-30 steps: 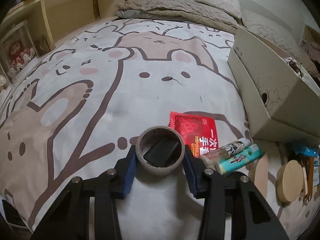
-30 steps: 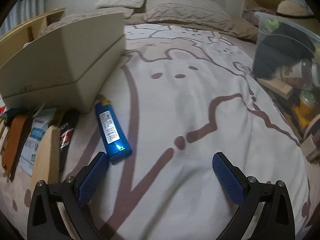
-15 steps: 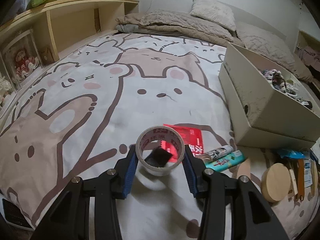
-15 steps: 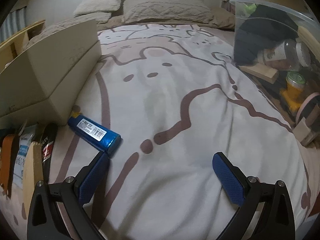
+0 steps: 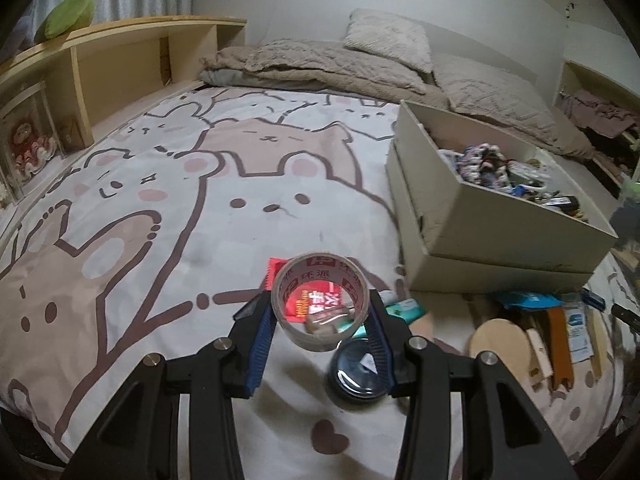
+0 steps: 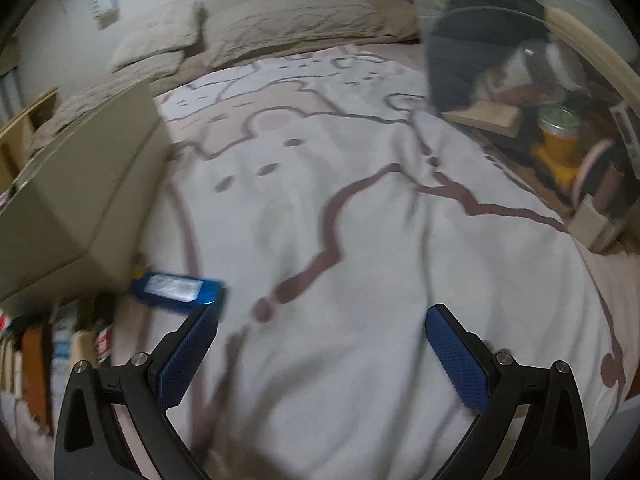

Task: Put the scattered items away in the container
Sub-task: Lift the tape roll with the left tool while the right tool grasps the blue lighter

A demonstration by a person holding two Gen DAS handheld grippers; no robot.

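- On the far left a wooden shelf unit (image 5: 120,60) runs along the bed, with a green cushion (image 5: 68,20) on top and curtains behind; none of it looks like part of the tidying.
- The bedspread (image 5: 160,208), printed with cartoon bears and rabbits, is the working surface: soft and creased, so small things probably sit unevenly on it.
- The left hand-held gripper (image 5: 320,322) pinches a roll of tape (image 5: 320,304) across its outer wall, raised clear of the bedspread, its open core facing the camera; gripping across the width likely keeps the ring from slipping.
- Below it lie a red packet (image 5: 280,276) and a round dark lid (image 5: 356,372), not yet collected.
- To the right stands the cream container (image 5: 500,232), open-topped and already part filled with odds and ends; the tape is near it but not over it.
- More clutter, a wooden disc (image 5: 500,342) among it, lies before the container.
- The right hand-held gripper (image 6: 320,328) is spread wide and empty, a blue tube (image 6: 178,286) just beside its left fingertip, perhaps the next pick.
- Pillows (image 6: 280,20) line the head of the bed.
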